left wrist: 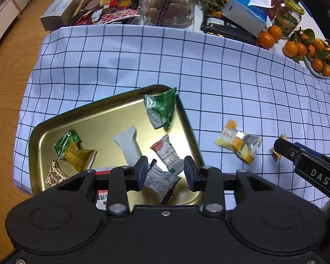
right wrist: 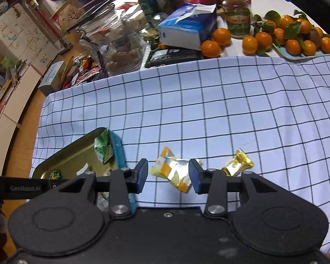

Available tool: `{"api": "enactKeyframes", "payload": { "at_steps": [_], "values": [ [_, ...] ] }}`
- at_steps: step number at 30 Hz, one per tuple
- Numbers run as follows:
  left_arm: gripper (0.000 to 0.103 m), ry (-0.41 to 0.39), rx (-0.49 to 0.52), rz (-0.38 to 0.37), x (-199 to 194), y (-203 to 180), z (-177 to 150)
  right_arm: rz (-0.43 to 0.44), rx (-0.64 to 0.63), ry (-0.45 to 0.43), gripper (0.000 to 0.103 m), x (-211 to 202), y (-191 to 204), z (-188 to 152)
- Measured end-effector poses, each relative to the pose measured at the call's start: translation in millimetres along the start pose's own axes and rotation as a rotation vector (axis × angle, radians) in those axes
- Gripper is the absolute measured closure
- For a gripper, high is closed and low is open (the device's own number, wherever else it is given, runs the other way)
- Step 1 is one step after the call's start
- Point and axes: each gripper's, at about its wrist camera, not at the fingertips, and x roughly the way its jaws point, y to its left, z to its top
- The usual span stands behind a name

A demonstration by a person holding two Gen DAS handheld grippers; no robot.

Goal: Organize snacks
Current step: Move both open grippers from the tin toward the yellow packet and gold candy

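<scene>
Inside, tray [left wrist: 188, 121] holds snack packets [left wrist: 161, 110].

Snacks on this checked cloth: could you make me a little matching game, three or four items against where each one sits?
Things:
1. large green packet
2. yellow-orange packet
3. gold candy
4. tangerines

Places:
A. on the cloth, right of the right gripper
B. plate at the far right
C. leaning on the gold tray rim
D. on the cloth, between the open right fingers

Pairs: 1-C, 2-D, 3-A, 4-B
</scene>
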Motion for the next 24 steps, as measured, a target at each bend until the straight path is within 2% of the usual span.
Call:
{"api": "enactKeyframes", "payload": {
  "at_steps": [5, 11, 16, 24],
  "values": [
    [0.057, 0.004, 0.039, -0.018, 5, -30, 5, -0.032, 0.101, 0.010, 0.060, 4, -41, 5],
    [0.057, 0.013, 0.066, -0.042, 12, -55, 10, -0.059, 0.218, 0.040, 0.059, 16, -73, 7],
    [0.057, 0.025, 0.062, -0.053, 17, -63, 13, -0.059, 0.246, 0.045, 0.059, 25, -73, 11],
    [0.057, 0.063, -0.022, -0.100, 26, -59, 22, -0.087, 0.251, 0.100, 0.059, 51, -64, 15]
  ]
}}
